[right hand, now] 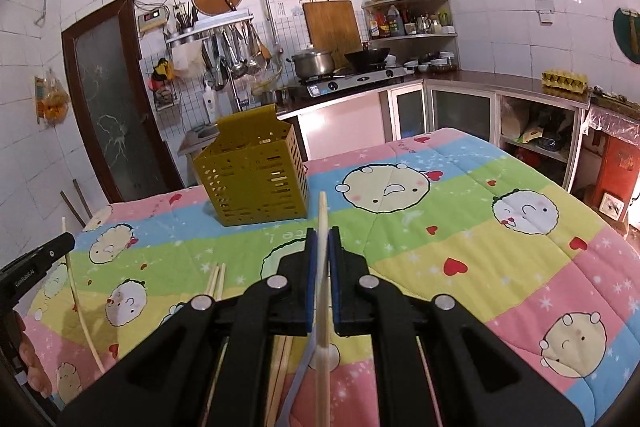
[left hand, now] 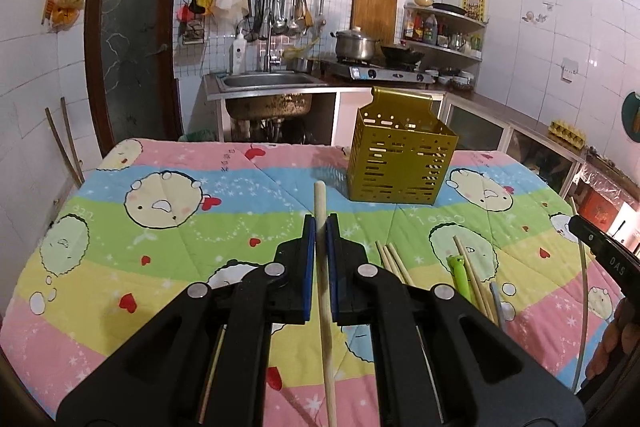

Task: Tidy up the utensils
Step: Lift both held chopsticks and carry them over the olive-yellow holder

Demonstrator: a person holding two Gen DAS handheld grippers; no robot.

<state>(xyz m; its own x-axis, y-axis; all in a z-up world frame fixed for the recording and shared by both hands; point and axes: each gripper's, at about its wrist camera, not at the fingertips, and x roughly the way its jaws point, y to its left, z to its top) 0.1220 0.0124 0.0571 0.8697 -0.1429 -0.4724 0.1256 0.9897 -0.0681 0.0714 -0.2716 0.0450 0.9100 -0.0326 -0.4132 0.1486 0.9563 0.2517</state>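
Nearest the lens in the left wrist view, the left gripper (left hand: 321, 223) is pinched on a pale wooden stick (left hand: 323, 267), whose rounded tip juts forward past the blue pads while the rest runs back under the camera. In the right wrist view, the right gripper (right hand: 322, 237) is likewise clamped on a thin, flat wooden utensil (right hand: 322, 291) that stands on edge between its pads and pokes out ahead of them. Both hover above a desk covered by a pastel cartoon quilt (left hand: 168, 211). Just to the right of the left gripper, loose chopsticks (left hand: 394, 261) lie on the quilt, with a green-handled utensil (left hand: 460, 275) and further chopsticks a little farther right; the same bundle shows below and left of the right gripper. Farther back, a gold perforated utensil holder (left hand: 402, 163) stands upright on the quilt, well apart from the loose pieces and slightly right of the left gripper's line. Beyond the desk sit a steel sink (left hand: 266, 81), a gas stove with a pot (left hand: 356, 45) and a wok, and hanging ladles on the tiled wall.
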